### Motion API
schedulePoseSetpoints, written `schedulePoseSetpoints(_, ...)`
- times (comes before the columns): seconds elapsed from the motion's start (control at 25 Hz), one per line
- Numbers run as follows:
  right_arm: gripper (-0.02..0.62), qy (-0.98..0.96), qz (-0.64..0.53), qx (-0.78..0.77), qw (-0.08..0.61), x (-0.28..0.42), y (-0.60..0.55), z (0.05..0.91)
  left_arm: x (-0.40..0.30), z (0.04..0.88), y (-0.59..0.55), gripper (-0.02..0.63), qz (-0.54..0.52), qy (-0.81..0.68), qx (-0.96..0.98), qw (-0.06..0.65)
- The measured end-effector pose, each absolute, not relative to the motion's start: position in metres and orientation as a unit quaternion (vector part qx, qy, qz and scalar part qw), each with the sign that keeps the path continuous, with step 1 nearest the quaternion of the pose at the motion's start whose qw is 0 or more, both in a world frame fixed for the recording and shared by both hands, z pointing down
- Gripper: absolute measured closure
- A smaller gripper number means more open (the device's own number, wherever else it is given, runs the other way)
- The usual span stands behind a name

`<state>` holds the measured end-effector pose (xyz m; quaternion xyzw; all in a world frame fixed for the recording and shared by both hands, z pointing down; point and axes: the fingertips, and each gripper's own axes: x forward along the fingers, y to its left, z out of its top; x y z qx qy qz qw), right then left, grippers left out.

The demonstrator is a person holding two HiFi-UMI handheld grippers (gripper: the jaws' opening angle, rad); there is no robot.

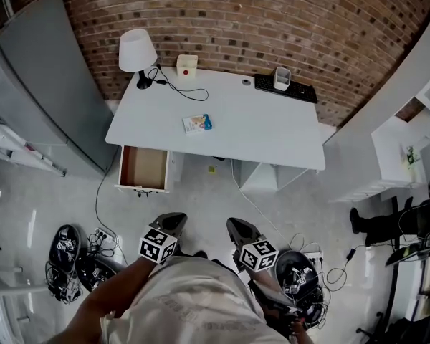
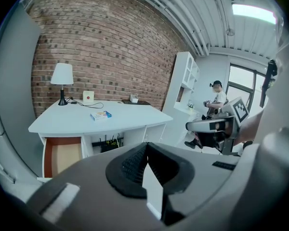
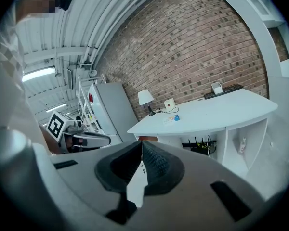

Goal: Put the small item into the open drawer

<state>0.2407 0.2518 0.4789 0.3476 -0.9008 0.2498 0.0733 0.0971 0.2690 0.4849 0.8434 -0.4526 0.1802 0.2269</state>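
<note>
The open drawer [image 1: 143,168] at 11 o'clock seems unobstructed from above; a cable tangle [image 1: 79,260] crowds the floor at 9 o'clock.

Red brick wall [image 1: 272,20] ahead of me, white desk [image 1: 258,127] against it, white lamp [image 1: 137,51] on its left corner. Grey cabinet [image 1: 50,84] left, white shelving [image 2: 187,81] right, glossy pale floor [image 1: 29,213], ceiling strip light [image 2: 253,12] glowing.

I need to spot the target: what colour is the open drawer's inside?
The drawer is tan inside with reddish-brown walls; the head view shows it best.
</note>
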Motion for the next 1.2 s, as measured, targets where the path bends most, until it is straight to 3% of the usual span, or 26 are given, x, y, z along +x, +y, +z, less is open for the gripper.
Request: schedulePoseSetpoints(1.2,0.589,-0.893,0.267,0.346,0.109,0.194,0.21,0.495,0.047,0.498,0.231,0.6,0.171,-0.458,0.834,0.257)
